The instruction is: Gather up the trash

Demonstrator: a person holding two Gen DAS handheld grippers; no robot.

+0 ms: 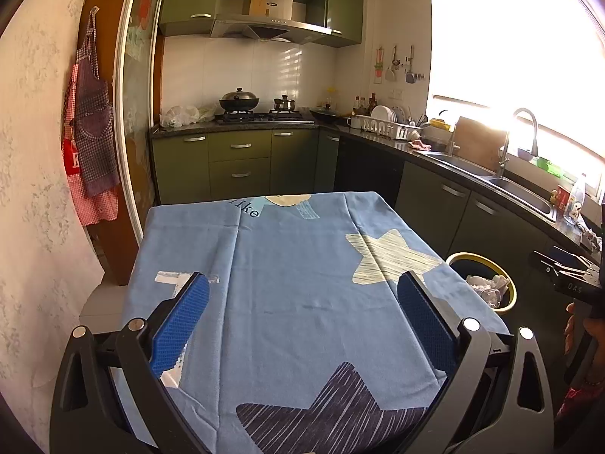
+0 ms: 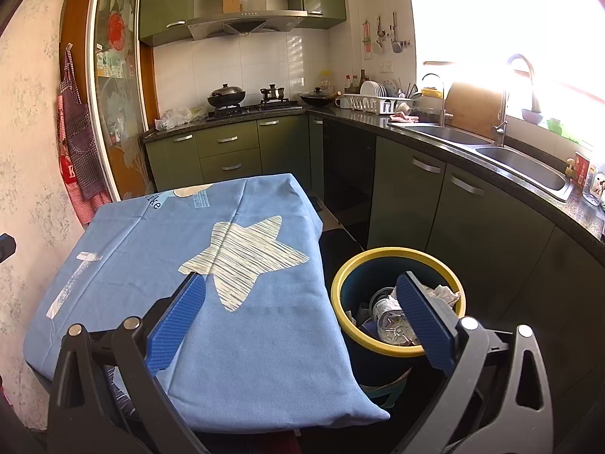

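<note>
- The trash sits inside a round dark-blue bin with a yellow rim point(image 2: 397, 255) on the floor, just beside the right edge of the table: a clear crumpled plastic bottle point(image 2: 391, 319) and crumpled white paper point(image 2: 446, 293).
- In the right wrist view the right gripper point(image 2: 302, 317) hangs with its jaws spread wide and nothing between them; its right blue ribbed pad point(image 2: 423, 317) is over the bin's mouth, its left pad point(image 2: 176, 325) over the table's right edge.
- The left gripper point(image 1: 302, 325) is likewise wide open and empty, above the near middle of the table, with the bin point(image 1: 482, 257) well off to its right.
- The left wrist view shows only the bin's rim and white paper point(image 1: 487, 287); the bottle appears in the right wrist view alone. The left view also catches a hand point(image 1: 584, 335) on a black tool at its right edge.
- The table wears a soft light-blue cloth point(image 2: 264, 340) printed with a pale streaked star point(image 2: 242, 253); a dark navy striped star point(image 1: 332, 412) shows near its front edge in the left view.
- Beyond stand matte green cabinets point(image 2: 227, 151), a dark stone counter, a steel double sink point(image 2: 522, 160) and a black lidded wok point(image 2: 226, 95) on the stove.
</note>
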